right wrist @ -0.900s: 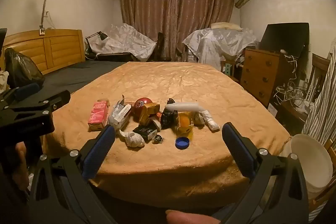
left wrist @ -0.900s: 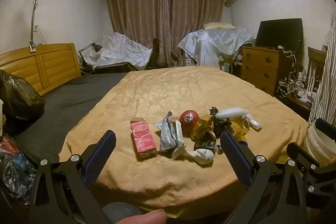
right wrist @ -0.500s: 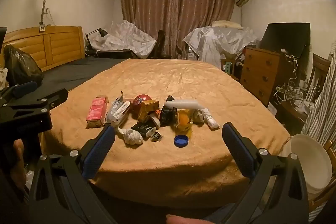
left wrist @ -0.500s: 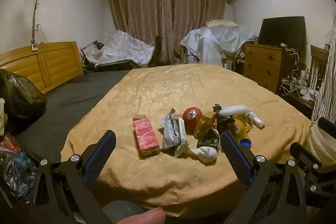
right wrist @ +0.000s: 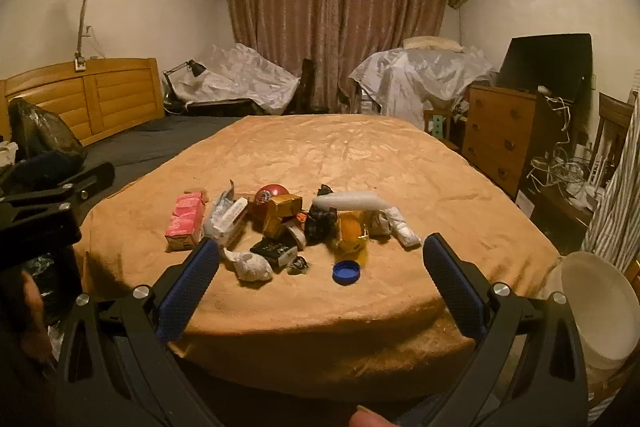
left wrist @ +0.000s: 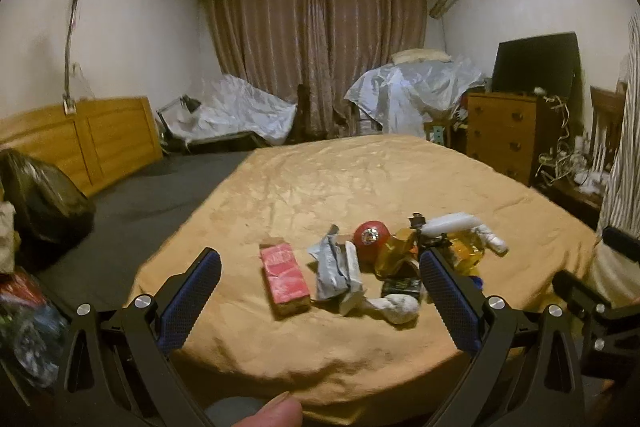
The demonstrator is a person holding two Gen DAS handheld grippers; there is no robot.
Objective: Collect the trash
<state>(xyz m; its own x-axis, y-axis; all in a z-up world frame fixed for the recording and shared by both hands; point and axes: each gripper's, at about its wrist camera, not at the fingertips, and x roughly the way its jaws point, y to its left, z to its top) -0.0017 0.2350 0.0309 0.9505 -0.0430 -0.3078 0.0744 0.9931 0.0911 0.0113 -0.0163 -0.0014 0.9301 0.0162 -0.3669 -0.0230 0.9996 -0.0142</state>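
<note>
Up near the bed's [right wrist: 320, 155] front edge lies the trash pile [right wrist: 288, 227]: pink carton [left wrist: 285, 277], red ball [left wrist: 371, 235], blue cap [right wrist: 346, 272]. Left gripper [left wrist: 320, 301] and right gripper [right wrist: 320, 281] hover before it, fingers spread wide, empty. White bucket [right wrist: 596, 307] stands beside the bed.

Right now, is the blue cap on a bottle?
No, the blue cap lies alone on the blanket, in front of the trash pile.

A pink carton [left wrist: 285, 277], red ball [left wrist: 371, 235] and blue cap [right wrist: 346, 273] lie on a tan blanket [right wrist: 328, 155].
</note>
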